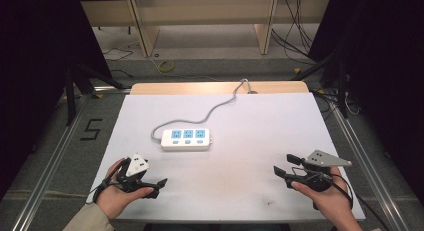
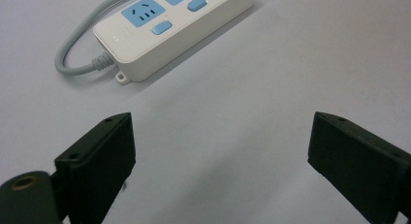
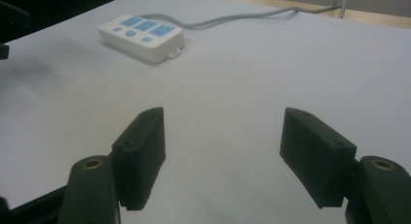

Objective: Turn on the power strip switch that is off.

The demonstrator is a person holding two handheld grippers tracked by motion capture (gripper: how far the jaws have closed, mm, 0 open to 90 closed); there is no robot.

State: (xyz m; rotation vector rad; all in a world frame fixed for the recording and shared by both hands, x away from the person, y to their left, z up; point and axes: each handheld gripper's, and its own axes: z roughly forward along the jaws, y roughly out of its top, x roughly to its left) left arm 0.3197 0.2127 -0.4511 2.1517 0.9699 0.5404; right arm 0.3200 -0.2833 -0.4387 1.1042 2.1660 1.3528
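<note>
A white power strip (image 1: 186, 139) with three blue sockets and a blue button under each lies flat on the table, left of centre. Its grey cable (image 1: 220, 106) curls out of the left end and runs off the back edge. My left gripper (image 1: 157, 187) rests near the front left corner, open and empty. In the left gripper view the left gripper (image 2: 222, 132) points at bare table just short of the strip's cable end (image 2: 174, 30). My right gripper (image 1: 284, 165) sits at the front right, open and empty. In the right gripper view the right gripper (image 3: 223, 122) faces the strip (image 3: 140, 36) far off to its left.
A white sheet (image 1: 260, 136) covers the table, with a strip of bare wood (image 1: 220, 87) at its back edge. Metal rails run along both sides on the floor. A black tape "5" (image 1: 91, 129) marks the floor at left. Wooden shelving and loose cables stand behind.
</note>
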